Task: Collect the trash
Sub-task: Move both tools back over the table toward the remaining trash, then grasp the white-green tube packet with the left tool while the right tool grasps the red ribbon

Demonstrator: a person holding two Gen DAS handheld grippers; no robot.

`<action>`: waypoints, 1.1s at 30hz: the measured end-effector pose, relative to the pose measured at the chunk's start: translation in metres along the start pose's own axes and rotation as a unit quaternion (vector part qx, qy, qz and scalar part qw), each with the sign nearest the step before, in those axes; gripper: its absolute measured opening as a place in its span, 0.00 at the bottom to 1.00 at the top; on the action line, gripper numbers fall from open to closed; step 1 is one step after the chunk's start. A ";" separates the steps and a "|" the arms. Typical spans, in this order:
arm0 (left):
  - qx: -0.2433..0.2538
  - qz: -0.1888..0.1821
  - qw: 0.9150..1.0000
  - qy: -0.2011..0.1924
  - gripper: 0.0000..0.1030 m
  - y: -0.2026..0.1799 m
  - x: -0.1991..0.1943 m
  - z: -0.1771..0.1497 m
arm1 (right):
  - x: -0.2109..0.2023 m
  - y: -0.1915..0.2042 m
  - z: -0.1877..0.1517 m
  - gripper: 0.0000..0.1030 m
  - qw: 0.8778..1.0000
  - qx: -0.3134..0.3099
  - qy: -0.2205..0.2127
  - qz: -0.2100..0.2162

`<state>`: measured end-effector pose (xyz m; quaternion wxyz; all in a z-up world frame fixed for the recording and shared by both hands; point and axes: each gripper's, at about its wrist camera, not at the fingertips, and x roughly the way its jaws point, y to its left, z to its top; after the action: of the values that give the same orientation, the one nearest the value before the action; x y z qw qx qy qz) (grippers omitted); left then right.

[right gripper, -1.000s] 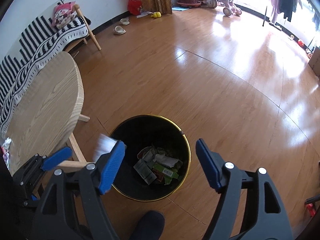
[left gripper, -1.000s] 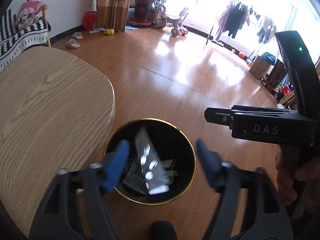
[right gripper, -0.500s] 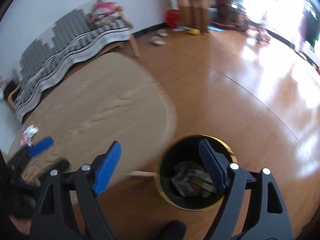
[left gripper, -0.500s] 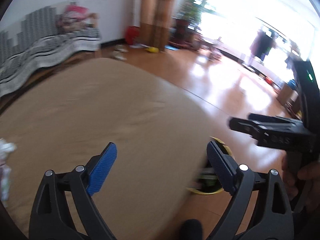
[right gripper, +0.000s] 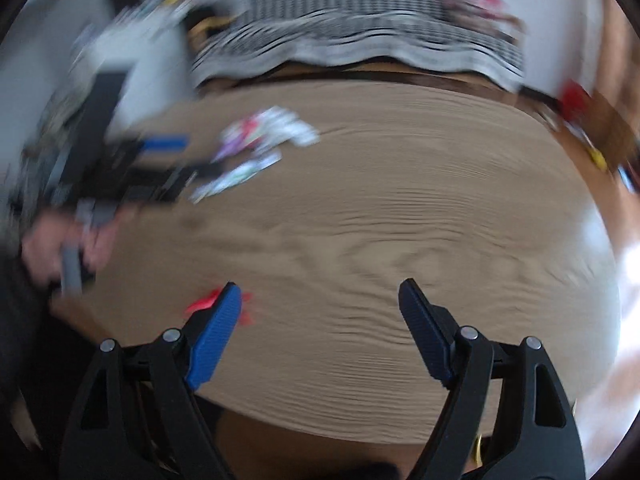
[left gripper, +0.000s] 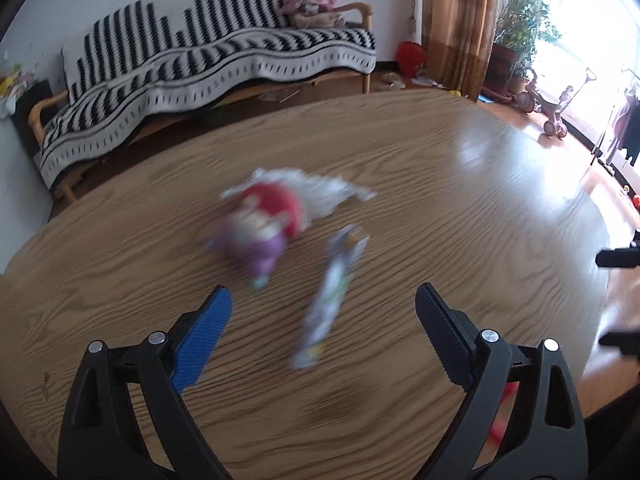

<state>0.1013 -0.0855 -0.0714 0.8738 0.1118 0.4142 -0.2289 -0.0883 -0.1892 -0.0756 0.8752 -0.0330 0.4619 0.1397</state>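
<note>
Living room, striped sofa (left gripper: 224, 52) at 12 o'clock. Wood table (left gripper: 460, 216) fills view. Left gripper (left gripper: 322, 320) spread wide, empty, over table. Crumpled red-purple wrapper (left gripper: 264, 220) at 11 o'clock of it; long wrapper (left gripper: 332, 300) between fingers' line. Right gripper (right gripper: 320, 312) also spread, empty; red scrap (right gripper: 200, 302) by its left finger (right gripper: 214, 336). Risks (both views motion-blurred): fast approach could overshoot, flat foil may slip the pinch, nudged trash may slide off edge.

My right tool (right gripper: 320, 312) hangs wide open over the near edge of the wooden surface (right gripper: 400, 208). Far left I see blurred wrappers (right gripper: 256, 148), with the left tool (right gripper: 160, 160) beside them. A red scrap (right gripper: 200, 302) lies by my left finger.
</note>
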 end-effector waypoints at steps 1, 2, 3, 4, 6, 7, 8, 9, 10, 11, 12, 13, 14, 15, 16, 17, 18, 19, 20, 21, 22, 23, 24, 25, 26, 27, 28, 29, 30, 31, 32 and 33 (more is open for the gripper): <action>0.000 -0.005 1.000 0.005 0.88 0.005 0.003 -0.002 | 0.006 0.009 -0.001 0.76 1.000 -0.011 0.008 0.003; 0.001 -0.008 1.000 0.010 0.88 0.010 0.007 -0.005 | 0.018 0.019 0.000 0.76 0.999 -0.026 0.026 0.009; 0.002 -0.008 1.000 0.012 0.88 0.015 0.009 -0.008 | 0.025 0.027 -0.005 0.76 0.999 -0.034 0.037 0.015; 0.010 -0.007 1.000 0.018 0.88 0.018 0.015 -0.010 | 0.030 0.030 -0.007 0.76 0.998 -0.040 0.044 0.020; 0.022 -0.004 0.999 0.025 0.88 0.016 0.020 -0.014 | 0.042 0.039 -0.008 0.76 0.996 -0.058 0.057 0.026; 0.028 -0.004 0.999 0.029 0.88 0.013 0.024 -0.014 | 0.048 0.044 -0.006 0.76 0.996 -0.063 0.064 0.030; 0.033 -0.004 0.999 0.032 0.87 0.011 0.027 -0.014 | 0.052 0.046 -0.011 0.76 0.995 -0.065 0.067 0.030; 0.038 -0.004 0.999 0.034 0.87 0.009 0.030 -0.015 | 0.055 0.048 -0.013 0.76 0.995 -0.066 0.071 0.031; 0.042 -0.003 0.998 0.035 0.85 0.005 0.032 -0.014 | 0.058 0.050 -0.014 0.74 0.994 -0.066 0.076 0.035; 0.046 -0.002 0.998 0.037 0.82 0.004 0.034 -0.015 | 0.061 0.052 -0.013 0.71 0.994 -0.069 0.073 0.034; 0.049 -0.004 0.998 0.041 0.79 0.001 0.036 -0.015 | 0.062 0.056 -0.014 0.68 0.994 -0.070 0.071 0.034; 0.050 -0.009 0.998 0.043 0.78 -0.002 0.036 -0.016 | 0.062 0.056 -0.012 0.62 0.995 -0.069 0.068 0.039; 0.050 -0.014 0.998 0.043 0.73 -0.003 0.037 -0.016 | 0.060 0.056 -0.012 0.51 0.995 -0.065 0.065 0.046; 0.051 -0.018 0.998 0.043 0.66 -0.005 0.037 -0.014 | 0.059 0.056 -0.012 0.45 0.995 -0.063 0.065 0.052; 0.051 -0.021 0.998 0.043 0.62 -0.006 0.037 -0.015 | 0.059 0.056 -0.012 0.31 0.994 -0.061 0.065 0.058; 0.051 -0.020 0.998 0.041 0.51 -0.007 0.036 -0.015 | 0.059 0.056 -0.013 0.22 0.994 -0.062 0.066 0.063; 0.052 -0.019 0.998 0.040 0.35 -0.009 0.035 -0.014 | 0.059 0.058 -0.013 0.17 0.994 -0.065 0.067 0.063; 0.051 -0.017 0.998 0.041 0.25 -0.010 0.035 -0.013 | 0.058 0.059 -0.014 0.12 0.993 -0.067 0.067 0.064; 0.050 -0.014 0.998 0.045 0.14 -0.011 0.035 -0.011 | 0.057 0.060 -0.015 0.12 0.993 -0.067 0.066 0.067; 0.046 -0.013 0.998 0.049 0.14 -0.011 0.035 -0.010 | 0.057 0.061 -0.015 0.12 0.993 -0.068 0.064 0.066; 0.039 -0.019 0.998 0.051 0.13 -0.011 0.035 -0.009 | 0.054 0.062 -0.016 0.11 0.994 -0.069 0.058 0.062; 0.036 -0.020 0.998 0.050 0.13 -0.013 0.033 -0.008 | 0.049 0.061 -0.017 0.11 0.994 -0.069 0.054 0.062; 0.039 -0.014 0.998 0.045 0.13 -0.017 0.030 -0.006 | 0.048 0.059 -0.016 0.11 0.995 -0.065 0.049 0.062; 0.041 -0.012 0.998 0.041 0.13 -0.020 0.028 -0.004 | 0.045 0.056 -0.016 0.11 0.995 -0.061 0.045 0.063; 0.040 -0.011 0.998 0.036 0.13 -0.023 0.026 -0.002 | 0.039 0.051 -0.017 0.11 0.996 -0.054 0.038 0.059; 0.038 -0.013 0.999 0.030 0.13 -0.029 0.021 0.001 | 0.034 0.045 -0.020 0.11 0.997 -0.047 0.033 0.057; 0.037 -0.017 0.999 0.026 0.13 -0.034 0.018 0.004 | 0.029 0.038 -0.021 0.11 0.997 -0.039 0.028 0.054; 0.037 -0.021 0.999 0.021 0.13 -0.040 0.015 0.006 | 0.020 0.026 -0.026 0.11 0.998 -0.025 0.020 0.049; 0.038 -0.026 0.999 0.013 0.13 -0.050 0.011 0.011 | 0.016 0.015 -0.027 0.11 0.999 -0.014 0.015 0.045; 0.039 -0.032 0.999 0.009 0.13 -0.057 0.009 0.015 | 0.006 -0.002 -0.033 0.11 0.999 0.003 0.006 0.037; 0.040 -0.039 0.998 0.004 0.13 -0.067 0.006 0.019 | 0.000 -0.013 -0.037 0.11 0.999 0.015 0.000 0.030; 0.043 -0.048 0.998 -0.003 0.13 -0.083 0.003 0.024 | -0.007 -0.028 -0.042 0.11 0.999 0.030 -0.007 0.021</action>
<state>0.0782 -0.1677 -0.0595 0.8574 0.1288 0.4063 -0.2884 -0.1185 -0.2250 -0.0957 0.8759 0.0042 0.4604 0.1438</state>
